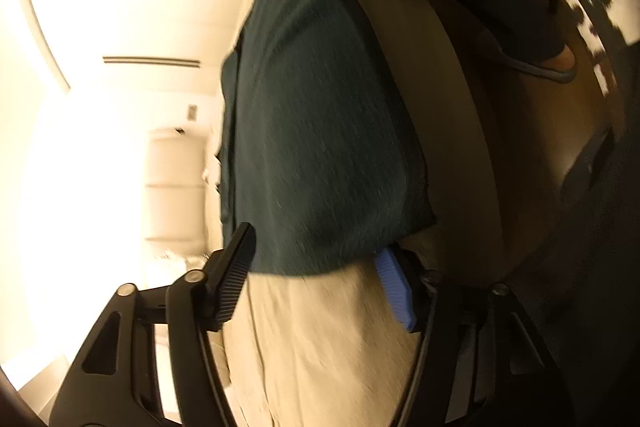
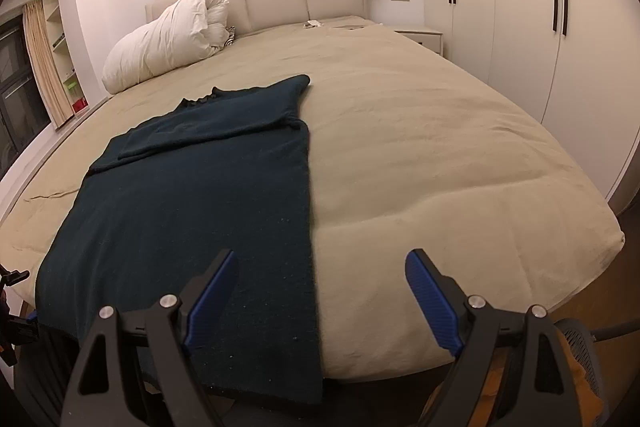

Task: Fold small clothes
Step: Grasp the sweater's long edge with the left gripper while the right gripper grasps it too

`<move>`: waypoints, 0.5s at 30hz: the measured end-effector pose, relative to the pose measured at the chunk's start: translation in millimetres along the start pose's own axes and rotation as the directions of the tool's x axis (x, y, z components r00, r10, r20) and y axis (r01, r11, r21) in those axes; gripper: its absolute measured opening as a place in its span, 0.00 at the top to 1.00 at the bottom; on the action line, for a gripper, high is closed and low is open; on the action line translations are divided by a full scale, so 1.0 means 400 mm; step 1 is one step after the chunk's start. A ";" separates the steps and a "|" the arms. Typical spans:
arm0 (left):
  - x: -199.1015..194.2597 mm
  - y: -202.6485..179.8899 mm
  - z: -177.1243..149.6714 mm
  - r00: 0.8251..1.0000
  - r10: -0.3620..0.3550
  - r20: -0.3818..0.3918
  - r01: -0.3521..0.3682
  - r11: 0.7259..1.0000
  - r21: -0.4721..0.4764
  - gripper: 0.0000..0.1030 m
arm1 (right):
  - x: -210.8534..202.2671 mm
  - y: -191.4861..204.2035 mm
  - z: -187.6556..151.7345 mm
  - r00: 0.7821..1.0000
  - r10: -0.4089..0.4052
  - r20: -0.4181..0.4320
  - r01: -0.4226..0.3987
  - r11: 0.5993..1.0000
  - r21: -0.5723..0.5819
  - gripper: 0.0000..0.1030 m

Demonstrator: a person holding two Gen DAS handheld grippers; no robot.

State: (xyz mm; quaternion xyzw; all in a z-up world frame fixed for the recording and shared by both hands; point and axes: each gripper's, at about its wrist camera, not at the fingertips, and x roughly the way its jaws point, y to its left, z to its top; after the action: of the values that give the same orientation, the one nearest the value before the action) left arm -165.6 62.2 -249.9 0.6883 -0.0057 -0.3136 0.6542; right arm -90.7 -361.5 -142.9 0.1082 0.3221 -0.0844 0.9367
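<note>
left gripper (image 1: 316,275): fingers spread wide, low in frame | right gripper (image 2: 320,293): fingers spread wide, bottom | dark sweater (image 2: 188,203): flat on bed (image 2: 440,155), left-center

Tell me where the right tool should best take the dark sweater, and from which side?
Probably the near hem corner of the sweater, where its straight right edge meets the bed edge. The cloth lies flat, so only an edge gives the fingers something to pinch. The right tool is open just there; come in low from the foot of the bed.
</note>
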 end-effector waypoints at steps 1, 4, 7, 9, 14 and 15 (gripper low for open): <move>-0.001 0.005 0.009 1.000 -0.002 0.011 0.002 1.000 -0.006 0.55 | -0.001 0.002 0.000 1.000 -0.001 0.000 0.001 1.000 -0.008 0.15; 0.005 0.032 0.020 0.998 -0.057 0.017 0.058 0.997 -0.057 0.68 | -0.001 0.008 -0.001 1.000 -0.006 0.001 0.006 0.999 -0.043 0.15; 0.006 0.056 0.030 0.997 -0.078 0.017 0.079 0.991 -0.110 0.73 | 0.004 0.010 -0.005 0.999 -0.037 -0.004 0.036 0.994 -0.107 0.15; -0.003 0.089 0.042 0.997 -0.065 0.033 0.070 0.983 -0.172 0.84 | 0.009 0.007 -0.011 0.997 -0.072 -0.007 0.070 0.984 -0.163 0.16; -0.014 0.222 0.052 0.997 -0.058 0.043 0.071 0.900 -0.429 0.91 | 0.026 -0.024 -0.028 0.989 -0.142 -0.033 0.127 0.952 -0.278 0.20; -0.014 0.238 0.050 0.997 -0.057 0.041 0.070 0.882 -0.467 0.91 | 0.028 -0.036 -0.029 0.987 -0.154 -0.038 0.137 0.945 -0.296 0.22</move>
State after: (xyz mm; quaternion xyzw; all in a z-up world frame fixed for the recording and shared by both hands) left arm -140.6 32.9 -160.4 0.5058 0.0841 -0.3360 0.7900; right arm -92.3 -373.5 -161.0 -0.0529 0.3663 -0.1015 0.9234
